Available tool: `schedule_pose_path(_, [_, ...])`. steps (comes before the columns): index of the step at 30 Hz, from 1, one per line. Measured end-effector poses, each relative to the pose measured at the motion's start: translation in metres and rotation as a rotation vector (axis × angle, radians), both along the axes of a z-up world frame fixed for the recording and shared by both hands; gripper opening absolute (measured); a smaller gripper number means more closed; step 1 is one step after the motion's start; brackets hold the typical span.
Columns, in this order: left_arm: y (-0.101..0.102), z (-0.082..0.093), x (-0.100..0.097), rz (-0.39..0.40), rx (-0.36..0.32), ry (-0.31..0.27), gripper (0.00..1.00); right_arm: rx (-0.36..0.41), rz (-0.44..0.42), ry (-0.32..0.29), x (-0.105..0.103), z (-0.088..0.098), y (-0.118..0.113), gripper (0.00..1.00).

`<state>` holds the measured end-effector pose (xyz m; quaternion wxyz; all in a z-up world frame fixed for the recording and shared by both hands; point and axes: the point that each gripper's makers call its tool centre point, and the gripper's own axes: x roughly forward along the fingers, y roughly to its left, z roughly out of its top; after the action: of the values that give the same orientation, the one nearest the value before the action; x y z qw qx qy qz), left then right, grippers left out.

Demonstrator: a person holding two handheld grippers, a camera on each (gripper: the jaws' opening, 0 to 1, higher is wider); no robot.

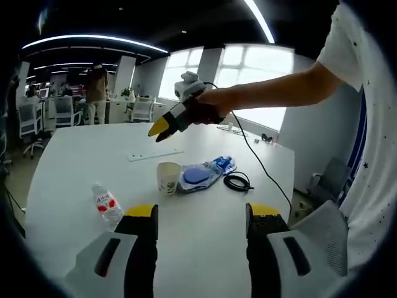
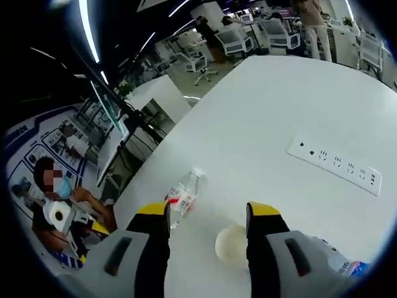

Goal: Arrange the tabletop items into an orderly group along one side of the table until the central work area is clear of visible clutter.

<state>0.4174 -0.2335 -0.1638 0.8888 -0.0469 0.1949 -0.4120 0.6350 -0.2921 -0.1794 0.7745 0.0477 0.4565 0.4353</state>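
- Right gripper (image 1: 162, 130): raised over table (image 1: 80, 155), yellow tips near together, holding nothing; open-or-shut state unclear.
- Paper cup (image 2: 232, 244): directly beneath and ahead, between the jaws, upright.
- Water bottle (image 2: 182, 197): lying flat, just left of cup.
- Left gripper (image 1: 201, 218): wide apart, empty, farther back.

**Office surroundings beyond the white table**

White office chairs (image 1: 142, 108) stand past the table's far edge, near a standing person (image 1: 96, 93). Bright windows (image 1: 248, 81) line the far wall, with strip ceiling lights (image 1: 93, 40) overhead. A white power strip (image 2: 335, 162) is set flat into the tabletop. More chairs (image 2: 236, 40) fill the open office.
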Motion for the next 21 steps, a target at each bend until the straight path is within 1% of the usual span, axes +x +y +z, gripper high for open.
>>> schedule_pose_path(6, [0.002, 0.002, -0.003, -0.007, 0.000, 0.002, 0.57, 0.011, 0.002, 0.020, -0.001, -0.003, 0.014, 0.48])
schedule_pose_path(12, [0.005, 0.003, -0.005, -0.007, 0.000, 0.004, 0.57, 0.008, 0.015, 0.051, -0.004, -0.010, 0.033, 0.49])
schedule_pose_path(21, [0.012, 0.001, -0.008, 0.012, -0.009, 0.009, 0.57, 0.000, 0.017, 0.107, -0.005, -0.022, 0.058, 0.48])
